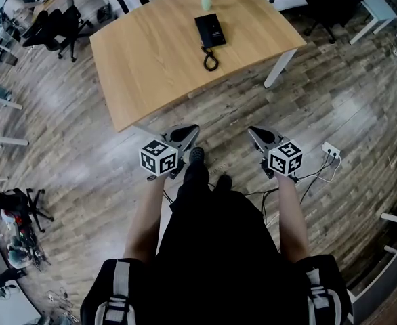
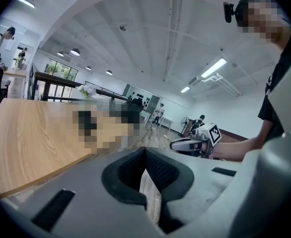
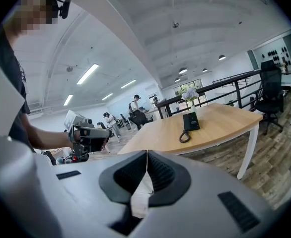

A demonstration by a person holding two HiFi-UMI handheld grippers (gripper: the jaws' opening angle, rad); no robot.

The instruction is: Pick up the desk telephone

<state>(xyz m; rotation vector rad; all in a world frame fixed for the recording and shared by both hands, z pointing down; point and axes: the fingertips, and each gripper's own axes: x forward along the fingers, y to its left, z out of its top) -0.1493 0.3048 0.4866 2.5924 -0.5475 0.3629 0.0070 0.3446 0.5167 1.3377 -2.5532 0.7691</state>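
A black desk telephone (image 1: 210, 30) with a coiled cord lies on the far part of a light wooden table (image 1: 158, 66); the right gripper view shows the telephone (image 3: 190, 122) on the table (image 3: 220, 125) too. Both grippers hang in front of the person's body, well short of the table's near edge. My left gripper (image 1: 192, 132) is shut with nothing in it, and its pads (image 2: 135, 170) meet in its own view. My right gripper (image 1: 252, 133) is also shut and empty, with its pads (image 3: 158, 170) closed together. A mosaic patch hides the telephone in the left gripper view.
A small vase (image 1: 206, 1) stands just behind the telephone. Black office chairs (image 1: 56, 27) stand at the far left and another chair (image 1: 334, 5) at the far right. A power strip with cables (image 1: 330, 151) lies on the wooden floor to the right. People stand far off.
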